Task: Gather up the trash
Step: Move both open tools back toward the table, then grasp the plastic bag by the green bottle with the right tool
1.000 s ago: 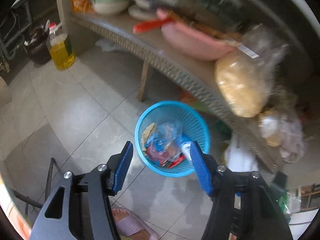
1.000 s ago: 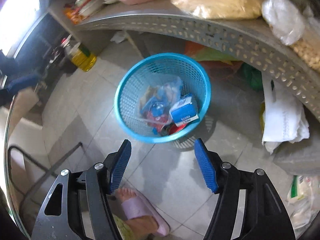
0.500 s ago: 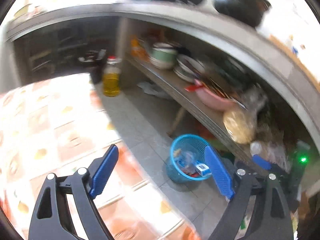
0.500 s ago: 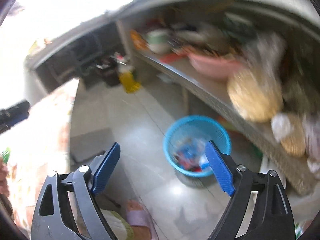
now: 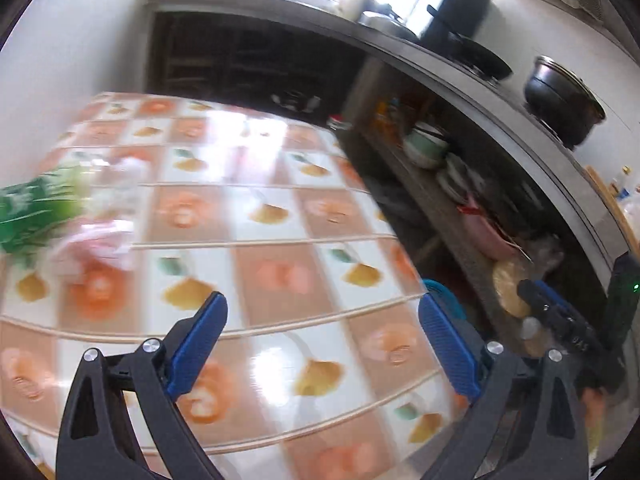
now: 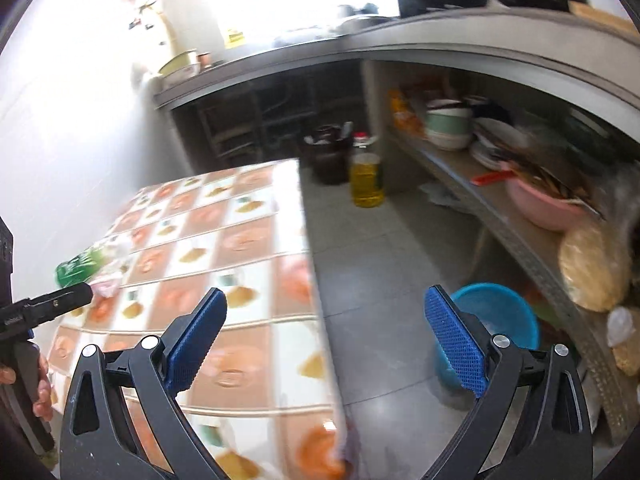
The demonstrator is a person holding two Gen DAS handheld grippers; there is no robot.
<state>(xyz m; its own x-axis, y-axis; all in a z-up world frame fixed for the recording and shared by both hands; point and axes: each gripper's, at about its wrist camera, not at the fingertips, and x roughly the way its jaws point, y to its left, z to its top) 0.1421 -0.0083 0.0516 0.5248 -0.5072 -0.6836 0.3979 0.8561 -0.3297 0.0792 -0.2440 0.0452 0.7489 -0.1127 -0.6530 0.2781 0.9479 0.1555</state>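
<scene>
A green packet (image 5: 36, 208) and a crumpled pink-and-white wrapper (image 5: 100, 236) lie blurred at the far left of the table (image 5: 280, 240) with the fruit-patterned cloth. My left gripper (image 5: 320, 340) hovers over the table, its jaws opening with nothing between them. My right gripper (image 6: 326, 340) hangs over the table's right edge (image 6: 316, 280), jaws also opening and empty. The blue trash basket (image 6: 500, 316) stands on the floor behind its right finger. The green packet (image 6: 78, 268) and wrapper (image 6: 106, 284) appear far left in the right wrist view, near the left gripper's finger (image 6: 52, 302).
A grey shelf (image 6: 460, 176) runs along the right with bowls, a pink basin (image 6: 544, 204) and a bagged yellow lump (image 6: 592, 268). An oil bottle (image 6: 366, 180) and a dark bin (image 6: 328, 156) stand on the floor. Pots (image 5: 564, 100) sit on the counter above.
Both views have swung up and left from the blue basket on the floor to the patterned table. Both pairs of jaws have spread wider. The basket now sits low at the right.
</scene>
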